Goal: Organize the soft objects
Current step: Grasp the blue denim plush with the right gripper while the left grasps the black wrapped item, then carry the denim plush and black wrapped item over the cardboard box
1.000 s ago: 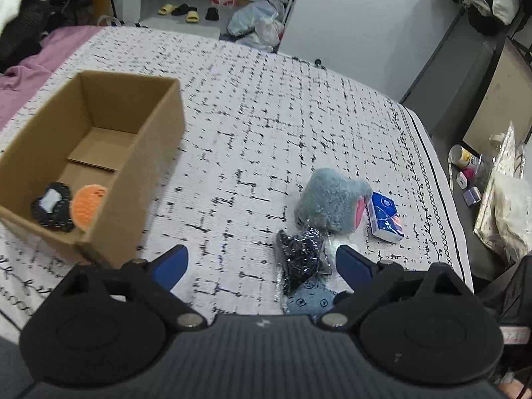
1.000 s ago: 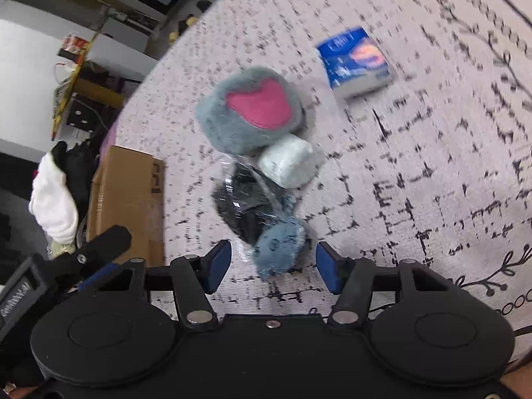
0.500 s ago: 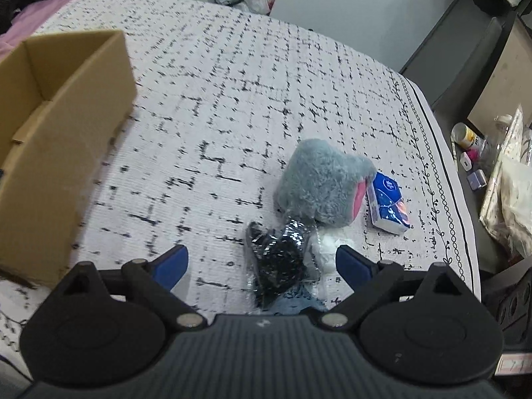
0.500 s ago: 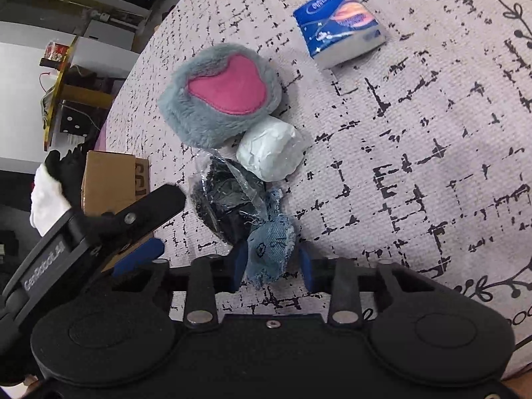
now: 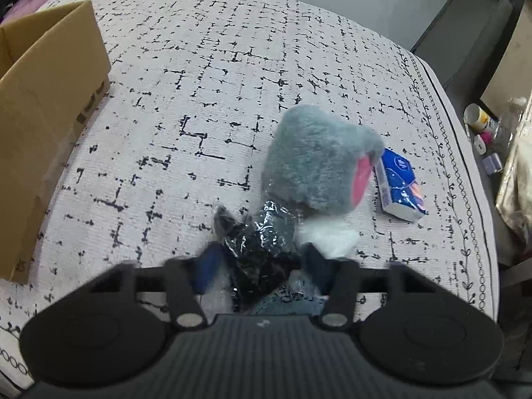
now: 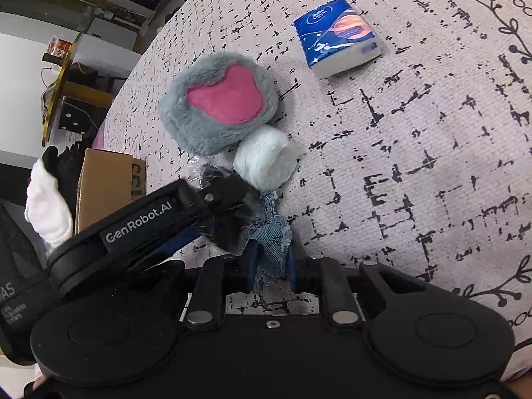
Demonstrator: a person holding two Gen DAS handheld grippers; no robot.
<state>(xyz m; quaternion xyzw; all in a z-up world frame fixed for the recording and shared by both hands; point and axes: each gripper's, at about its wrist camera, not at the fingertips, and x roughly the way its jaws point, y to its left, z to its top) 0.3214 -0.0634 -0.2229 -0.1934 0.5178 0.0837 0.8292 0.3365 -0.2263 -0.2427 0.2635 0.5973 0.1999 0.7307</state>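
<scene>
Denim, a small frayed blue piece (image 6: 272,252), sits pinched between the narrowed blue pads of the right gripper (image 6: 272,262), which is clamped on it at the near edge of the pile on the patterned bedspread (image 6: 415,166). Just left of it the left gripper (image 5: 257,259) straddles the black item in crinkly clear wrap (image 5: 256,246); its jaws are closing with the bundle between them, though blur hides whether the pads press yet. Touching these, farther off, lie the white wad (image 6: 264,158) and the grey plush with a pink patch (image 6: 219,103); the blue tissue pack (image 6: 339,38) lies apart to the far right. The cardboard box (image 5: 43,126) waits at the far left, likely the destination. To do this well, I would let the left pads bite the bulk of the black item, not only the slippery film, and finish closing before lifting. Both hands should rise straight up, slightly apart, since the denim and wrap overlap and could drag each other or the white wad along.
</scene>
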